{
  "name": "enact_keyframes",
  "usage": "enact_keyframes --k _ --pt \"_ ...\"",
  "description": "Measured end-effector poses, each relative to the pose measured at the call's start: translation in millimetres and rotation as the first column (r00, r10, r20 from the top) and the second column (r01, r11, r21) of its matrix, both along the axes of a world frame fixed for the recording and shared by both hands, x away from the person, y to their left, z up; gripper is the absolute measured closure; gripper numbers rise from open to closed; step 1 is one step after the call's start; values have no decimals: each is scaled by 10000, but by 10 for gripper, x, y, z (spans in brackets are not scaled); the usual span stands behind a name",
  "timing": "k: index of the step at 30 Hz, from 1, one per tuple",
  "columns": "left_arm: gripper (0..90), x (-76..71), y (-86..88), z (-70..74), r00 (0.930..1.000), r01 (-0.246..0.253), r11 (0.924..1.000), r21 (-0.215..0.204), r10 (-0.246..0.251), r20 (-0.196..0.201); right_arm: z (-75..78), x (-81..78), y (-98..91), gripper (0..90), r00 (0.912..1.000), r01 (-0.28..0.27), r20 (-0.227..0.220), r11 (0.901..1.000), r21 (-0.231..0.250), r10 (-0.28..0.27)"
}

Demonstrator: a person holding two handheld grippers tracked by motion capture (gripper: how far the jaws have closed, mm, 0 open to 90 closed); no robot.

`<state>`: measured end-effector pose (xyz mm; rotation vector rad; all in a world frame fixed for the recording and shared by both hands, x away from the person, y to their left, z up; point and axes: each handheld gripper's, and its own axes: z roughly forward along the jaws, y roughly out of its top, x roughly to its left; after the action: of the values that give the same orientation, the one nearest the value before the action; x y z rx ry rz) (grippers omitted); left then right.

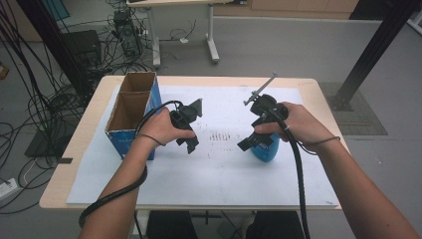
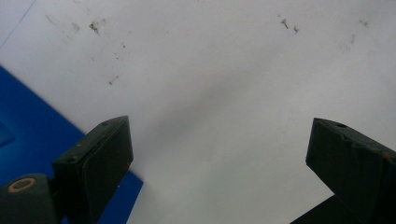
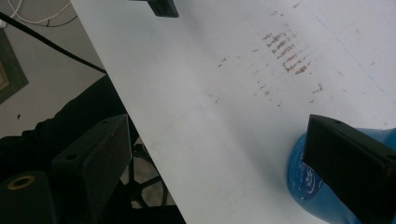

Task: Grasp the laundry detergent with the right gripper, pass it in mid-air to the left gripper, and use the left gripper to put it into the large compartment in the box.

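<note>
High view: my right gripper (image 1: 247,144) hangs at about four o'clock from table centre, angled down beside a blue rounded object (image 1: 265,151), possibly a cup or small bottle, sitting on the white sheet (image 1: 219,174); jaws not yet around it as far as I can tell. Left gripper (image 1: 190,145) rests at nine o'clock, just beside the blue cardboard box (image 1: 130,117) with its open compartments. Left gripper view: jaws spread wide over bare white sheet, nothing between them; blue box wall (image 2: 32,121) sits at eight o'clock. Left is released, idle. Right gripper view: jaws wide apart, released, nothing pinched; the blue object (image 3: 310,186) lies at four o'clock, partly behind the right-hand jaw, so it sits outside the gap rather than in it. Rust-coloured scuffs (image 3: 287,51) at one o'clock on the sheet. My read: approach-to-grasp stage, pick not made. Next move likely calls for shifting the right gripper sideways until the blue object is centred between the jaws, dropping lower, then closing. Risk: nudging it over with the outer jaw.
</note>
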<state>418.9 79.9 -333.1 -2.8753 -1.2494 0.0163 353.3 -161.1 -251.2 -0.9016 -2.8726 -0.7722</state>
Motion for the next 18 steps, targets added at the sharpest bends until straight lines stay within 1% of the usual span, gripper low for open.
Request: enact_keyframes --k 3,4,7,10,11,12,15,18 --pt "76 -12 -9 7 10000 45 10000 12 -45 -2 -50 -41 -31 76 9999 85 111 10000 3 -85" --pt "76 -12 -8 12 10000 83 9999 74 -83 -9 -50 -41 -31 76 9999 85 111 10000 3 -85" --pt "76 -23 -5 4 10000 -13 10000 73 13 2 -75 -67 -57 76 9996 137 227 9999 11 -137" --pt "76 -31 2 -9 10000 -74 9999 136 74 -10 -115 -109 -90 76 9993 250 277 9994 218 -256" --pt "76 -35 8 -11 10000 -44 9999 143 44 -44 -115 -109 -90 76 9993 250 277 9994 218 -256" --pt "76 -43 9 -13 10000 -64 9999 134 65 -13 -132 -120 -102 76 9993 206 306 9996 212 -213" --pt "76 -63 13 -4 10000 -85 9999 70 85 32 -169 -146 -125 75 9990 323 304 9990 297 -332" --pt "76 -93 9 12 9999 -4 10000 8 4 104 -196 -182 -163 69 9985 357 403 9985 409 -373"
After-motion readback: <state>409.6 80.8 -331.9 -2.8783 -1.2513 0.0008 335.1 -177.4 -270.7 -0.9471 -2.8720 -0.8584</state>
